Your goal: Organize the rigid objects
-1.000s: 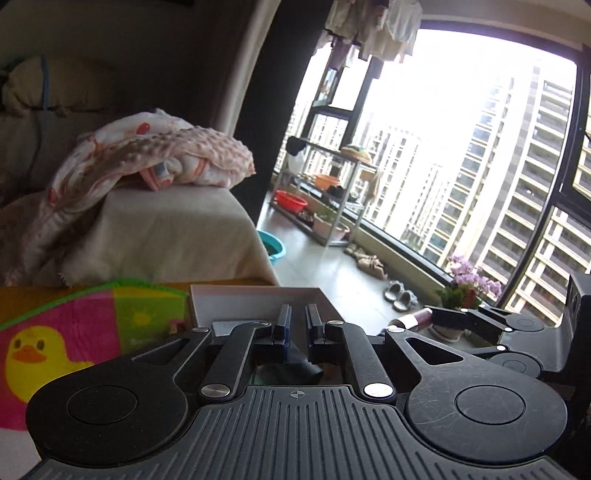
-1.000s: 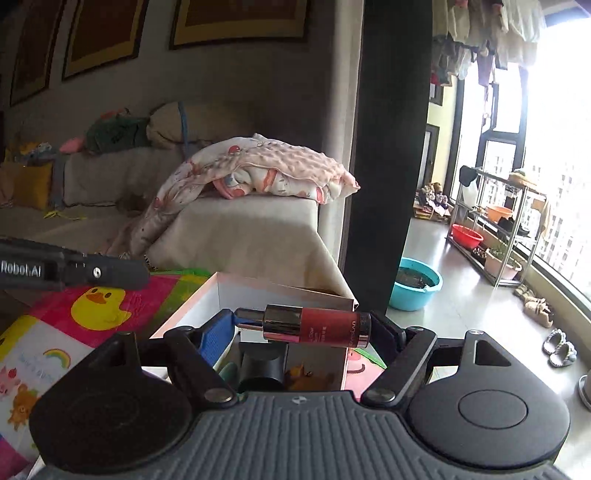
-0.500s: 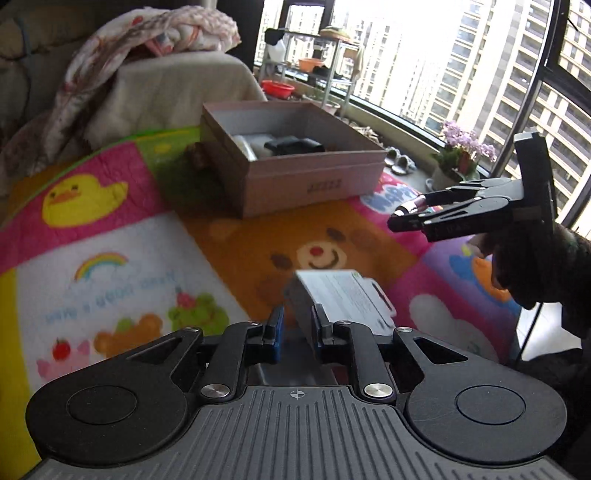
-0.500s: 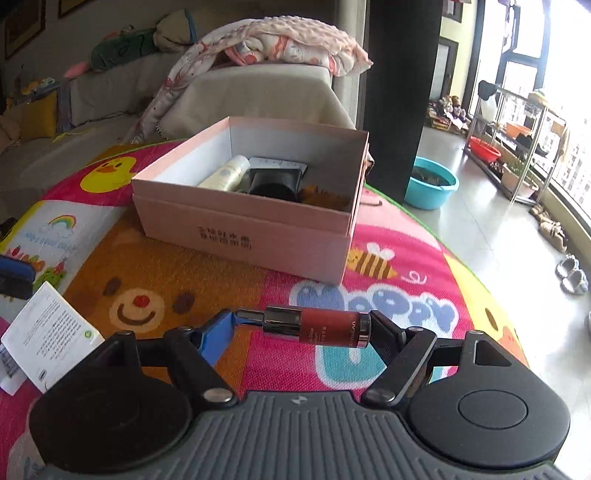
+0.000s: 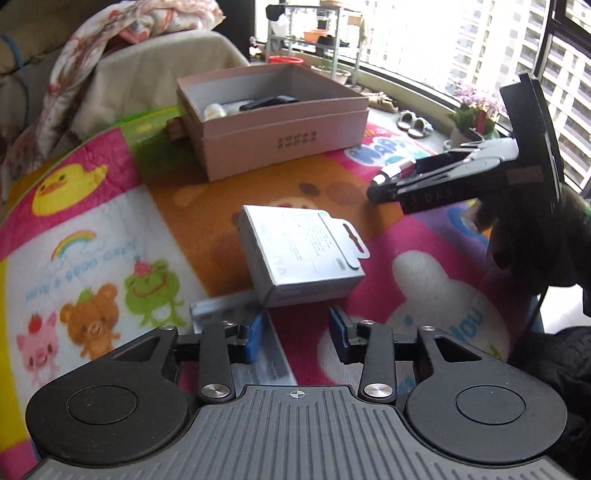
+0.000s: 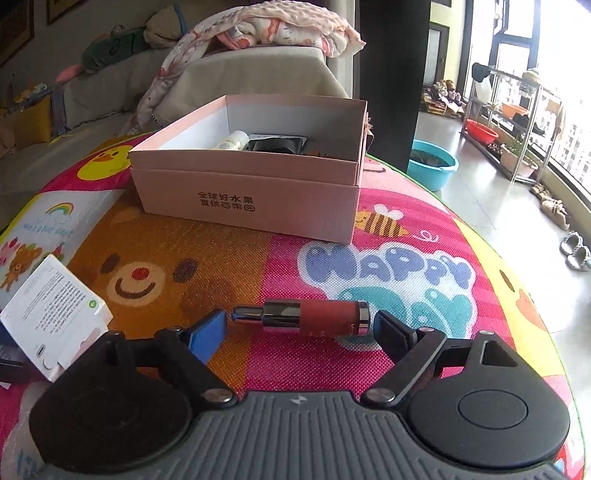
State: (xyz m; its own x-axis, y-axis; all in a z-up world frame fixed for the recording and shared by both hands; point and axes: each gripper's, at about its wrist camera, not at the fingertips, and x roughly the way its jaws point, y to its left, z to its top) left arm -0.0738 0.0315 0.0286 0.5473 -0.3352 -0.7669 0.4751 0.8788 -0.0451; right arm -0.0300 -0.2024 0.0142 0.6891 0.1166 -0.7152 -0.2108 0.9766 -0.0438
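A white carton (image 5: 299,254) lies on the cartoon play mat (image 5: 92,236), just ahead of my left gripper (image 5: 297,339). Its jaws are opening, and nothing is between the blue pads (image 5: 255,338). A flat silvery pack (image 5: 229,314) lies under the left finger. In the right wrist view a red tube with a chrome cap (image 6: 310,319) lies crosswise between the fingers of my right gripper (image 6: 299,332). Those jaws are opening too, with a gap at each end of the tube. From the left wrist view the right gripper (image 5: 384,181) hangs low over the mat.
An open pink cardboard box (image 6: 251,199) stands at the mat's far side with a cream bottle (image 6: 232,140) and a black item (image 6: 277,142) inside. A couch with a blanket (image 6: 280,29) lies behind. At the right are floor, a blue basin (image 6: 432,166) and windows.
Both grippers dropped from looking across the room to low over the mat. The left jaws went from shut to parted near the white carton. The right pads came off the red tube.
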